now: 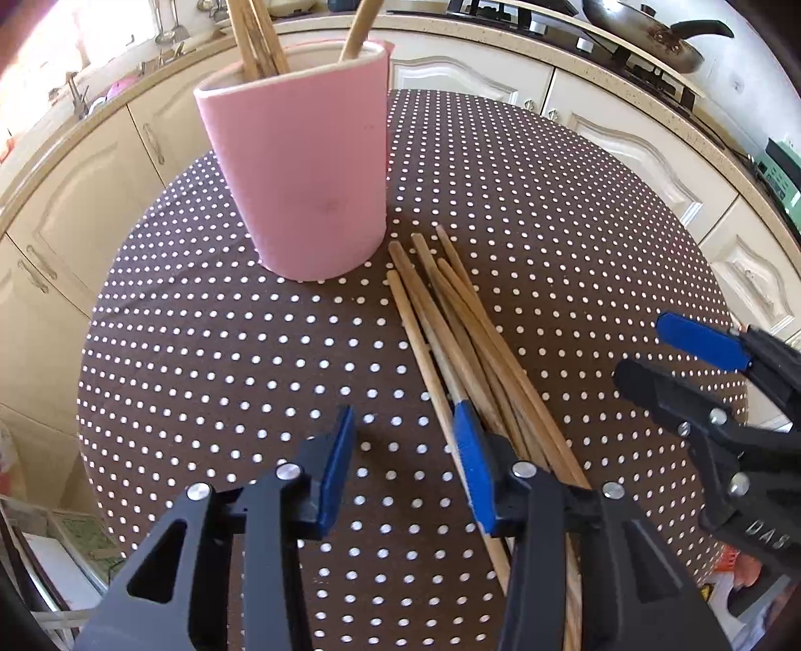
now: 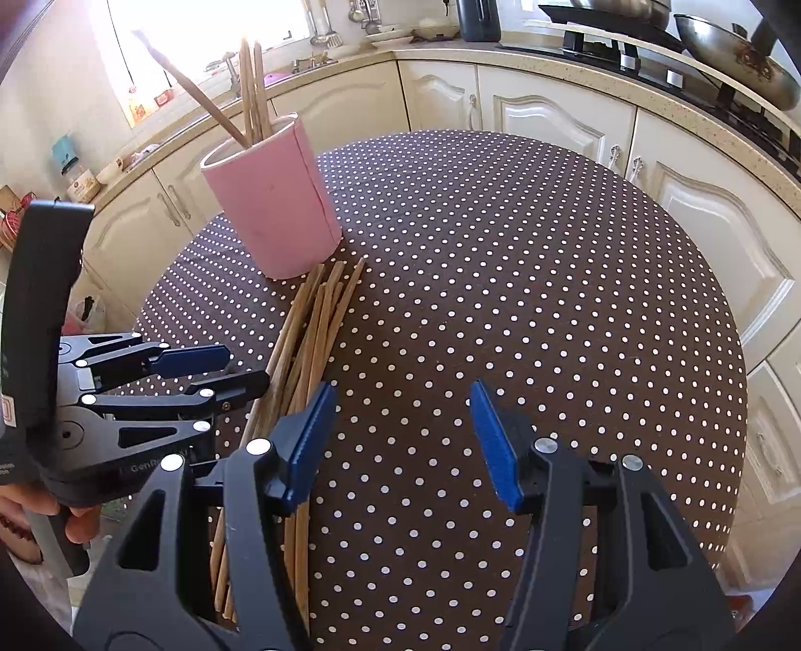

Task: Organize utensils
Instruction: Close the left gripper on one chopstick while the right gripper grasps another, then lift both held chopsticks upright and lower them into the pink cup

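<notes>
A pink holder (image 1: 300, 175) stands on the round dotted table (image 1: 200, 350) with a few wooden sticks in it; it also shows in the right wrist view (image 2: 275, 205). A bundle of several wooden chopsticks (image 1: 450, 320) lies flat just right of the holder, also seen in the right wrist view (image 2: 315, 330). My left gripper (image 1: 408, 450) is open and empty, hovering over the near end of the bundle. My right gripper (image 2: 400, 425) is open and empty, to the right of the bundle; it shows in the left wrist view (image 1: 666, 345). The left gripper shows in the right wrist view (image 2: 240, 368).
Cream kitchen cabinets (image 2: 550, 115) and a countertop curve around the far side of the table. Pans (image 1: 656, 35) sit on a stove at the back right. A sink area with hanging utensils (image 2: 320, 35) is at the back left.
</notes>
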`<state>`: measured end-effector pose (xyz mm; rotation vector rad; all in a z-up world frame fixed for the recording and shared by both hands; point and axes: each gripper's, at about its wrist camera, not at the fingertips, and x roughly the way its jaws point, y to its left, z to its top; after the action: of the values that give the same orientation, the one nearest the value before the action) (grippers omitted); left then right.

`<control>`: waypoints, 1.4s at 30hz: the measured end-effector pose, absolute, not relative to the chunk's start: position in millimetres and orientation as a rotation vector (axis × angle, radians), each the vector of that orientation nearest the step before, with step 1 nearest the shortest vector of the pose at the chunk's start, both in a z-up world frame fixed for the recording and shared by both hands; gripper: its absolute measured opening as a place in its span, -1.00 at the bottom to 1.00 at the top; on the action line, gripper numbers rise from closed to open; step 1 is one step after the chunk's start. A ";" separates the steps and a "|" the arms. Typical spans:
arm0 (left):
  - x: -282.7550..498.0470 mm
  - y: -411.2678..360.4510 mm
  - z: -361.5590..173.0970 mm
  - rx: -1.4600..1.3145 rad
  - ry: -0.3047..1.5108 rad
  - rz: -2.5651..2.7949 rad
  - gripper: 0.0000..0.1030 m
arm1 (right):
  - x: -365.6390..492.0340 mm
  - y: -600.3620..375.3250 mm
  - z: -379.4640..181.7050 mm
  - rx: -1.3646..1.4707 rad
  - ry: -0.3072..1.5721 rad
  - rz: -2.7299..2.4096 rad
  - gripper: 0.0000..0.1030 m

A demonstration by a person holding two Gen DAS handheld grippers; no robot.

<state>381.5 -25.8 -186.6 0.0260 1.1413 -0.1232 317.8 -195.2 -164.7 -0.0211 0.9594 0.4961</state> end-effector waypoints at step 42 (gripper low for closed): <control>377.4 5.0 -189.4 0.056 1.180 -0.184 -0.89 | 359.2 -88.0 -181.7 -0.301 1.204 0.505 -0.88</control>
<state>377.4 5.0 -189.4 0.0558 1.1804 -0.1836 359.2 -88.0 -181.7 -0.3007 1.2043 0.5048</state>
